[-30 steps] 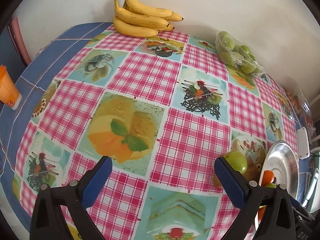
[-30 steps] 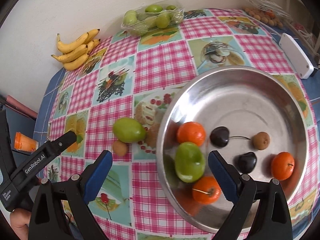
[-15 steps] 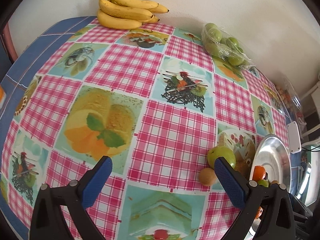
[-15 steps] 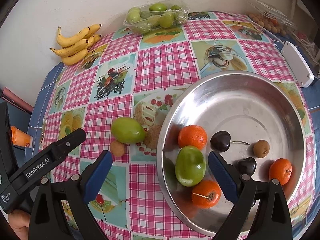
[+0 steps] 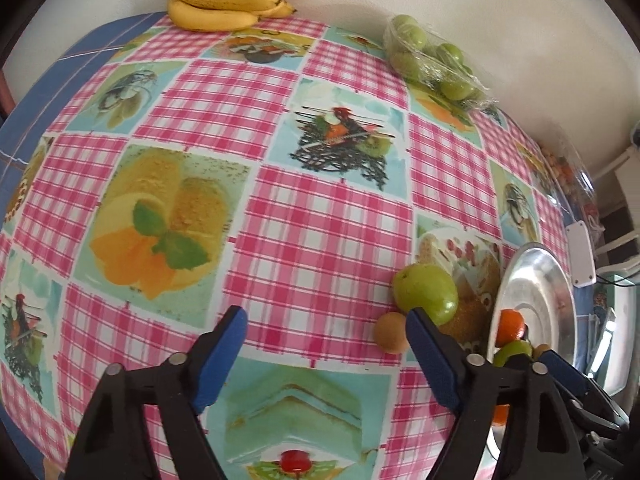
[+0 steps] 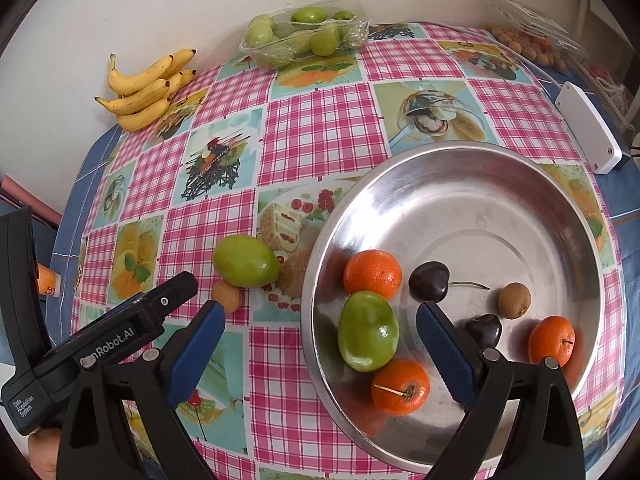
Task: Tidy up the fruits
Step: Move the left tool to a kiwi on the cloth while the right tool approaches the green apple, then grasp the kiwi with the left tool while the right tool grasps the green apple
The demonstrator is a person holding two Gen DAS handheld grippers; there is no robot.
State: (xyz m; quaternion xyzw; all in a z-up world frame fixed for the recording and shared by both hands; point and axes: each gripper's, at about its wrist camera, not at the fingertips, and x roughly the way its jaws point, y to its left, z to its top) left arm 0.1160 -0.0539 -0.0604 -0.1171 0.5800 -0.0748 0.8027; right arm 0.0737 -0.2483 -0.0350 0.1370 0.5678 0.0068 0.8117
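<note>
green fruit (image 6: 246,261) | on tablecloth, beside steel bowl (image 6: 480,184) | touching small brown fruit (image 6: 226,296)

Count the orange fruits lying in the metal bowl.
3. One orange fruit near the bowl's left wall, one at the front, one at right. None seems hidden.

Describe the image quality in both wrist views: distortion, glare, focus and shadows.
Left wrist view: strong fisheye bulge curves the checked tablecloth, corners vignetted black, focus mostly sharp, light soft and even. Right wrist view: same barrel distortion; the metal bowl shows bright glare and mirrors the oranges; only faint shadows lie under the fruit.
</note>
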